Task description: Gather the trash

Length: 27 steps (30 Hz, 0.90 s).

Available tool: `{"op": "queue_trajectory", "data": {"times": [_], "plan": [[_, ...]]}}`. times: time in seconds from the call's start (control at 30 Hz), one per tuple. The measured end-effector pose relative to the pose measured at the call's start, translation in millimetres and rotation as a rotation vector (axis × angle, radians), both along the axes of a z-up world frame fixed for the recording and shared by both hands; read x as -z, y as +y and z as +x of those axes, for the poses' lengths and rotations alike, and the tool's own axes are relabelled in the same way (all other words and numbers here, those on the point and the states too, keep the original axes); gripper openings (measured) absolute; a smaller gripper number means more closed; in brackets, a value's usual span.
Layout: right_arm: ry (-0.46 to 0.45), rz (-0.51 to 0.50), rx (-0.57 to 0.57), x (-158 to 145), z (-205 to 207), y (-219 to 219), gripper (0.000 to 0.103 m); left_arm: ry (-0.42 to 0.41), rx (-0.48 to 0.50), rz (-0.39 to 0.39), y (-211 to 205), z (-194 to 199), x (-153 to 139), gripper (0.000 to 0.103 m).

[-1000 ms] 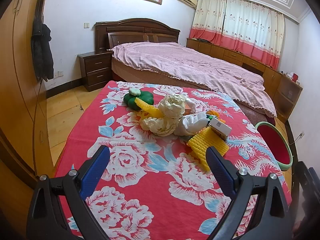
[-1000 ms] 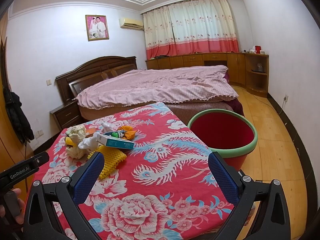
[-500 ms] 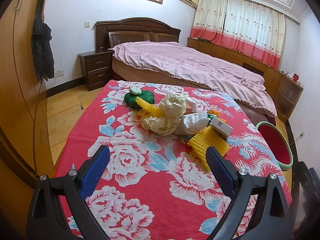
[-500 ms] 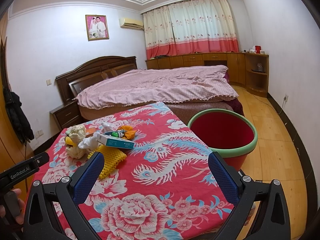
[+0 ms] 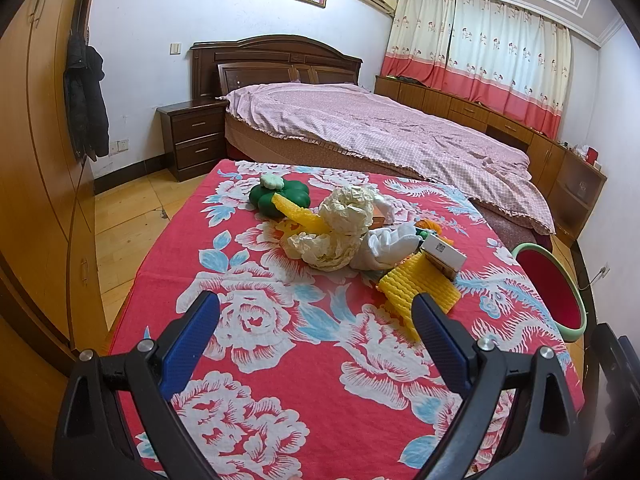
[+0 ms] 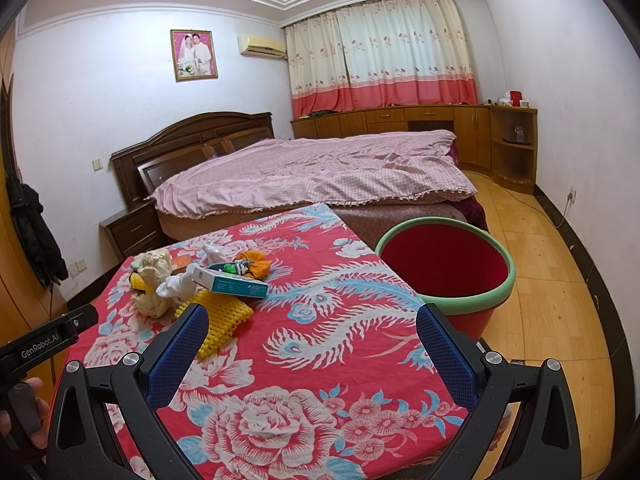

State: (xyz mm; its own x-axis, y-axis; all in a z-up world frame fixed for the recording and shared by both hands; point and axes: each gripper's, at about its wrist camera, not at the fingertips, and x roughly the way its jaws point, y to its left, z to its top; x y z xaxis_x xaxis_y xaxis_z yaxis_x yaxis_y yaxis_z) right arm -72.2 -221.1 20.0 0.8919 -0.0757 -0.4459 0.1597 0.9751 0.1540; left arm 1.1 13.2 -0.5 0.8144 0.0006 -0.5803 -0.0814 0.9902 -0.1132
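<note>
A pile of trash lies mid-table on the red floral cloth (image 5: 248,320): crumpled cream paper (image 5: 340,232), yellow foam net (image 5: 416,288), white tissue (image 5: 388,244), a small white-teal box (image 5: 442,256), orange scrap, and a green cushion-like item (image 5: 280,196). In the right wrist view I see the box (image 6: 232,282), the foam net (image 6: 224,316) and the cream paper (image 6: 154,280). The red bucket with a green rim (image 6: 444,268) stands on the floor right of the table. My left gripper (image 5: 316,332) is open and empty, short of the pile. My right gripper (image 6: 310,338) is open and empty above the cloth.
A bed with a pink cover (image 5: 380,136) stands behind the table. A nightstand (image 5: 192,140) and wardrobe (image 5: 36,160) are at left. Low wooden cabinets (image 6: 420,120) run under the curtains. The left gripper's handle (image 6: 44,340) shows at left in the right wrist view.
The left gripper has edged slightly forward toward the pile. The right gripper has not moved. Both stay open.
</note>
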Motion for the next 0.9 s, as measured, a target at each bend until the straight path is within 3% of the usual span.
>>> {"op": "queue_trajectory", "data": {"times": [0.9], "plan": [[0.008, 0.004, 0.004, 3.0, 1.7, 0.9, 0.103, 0.000, 0.000, -0.001, 1.3, -0.1, 0.3, 0.096]]}}
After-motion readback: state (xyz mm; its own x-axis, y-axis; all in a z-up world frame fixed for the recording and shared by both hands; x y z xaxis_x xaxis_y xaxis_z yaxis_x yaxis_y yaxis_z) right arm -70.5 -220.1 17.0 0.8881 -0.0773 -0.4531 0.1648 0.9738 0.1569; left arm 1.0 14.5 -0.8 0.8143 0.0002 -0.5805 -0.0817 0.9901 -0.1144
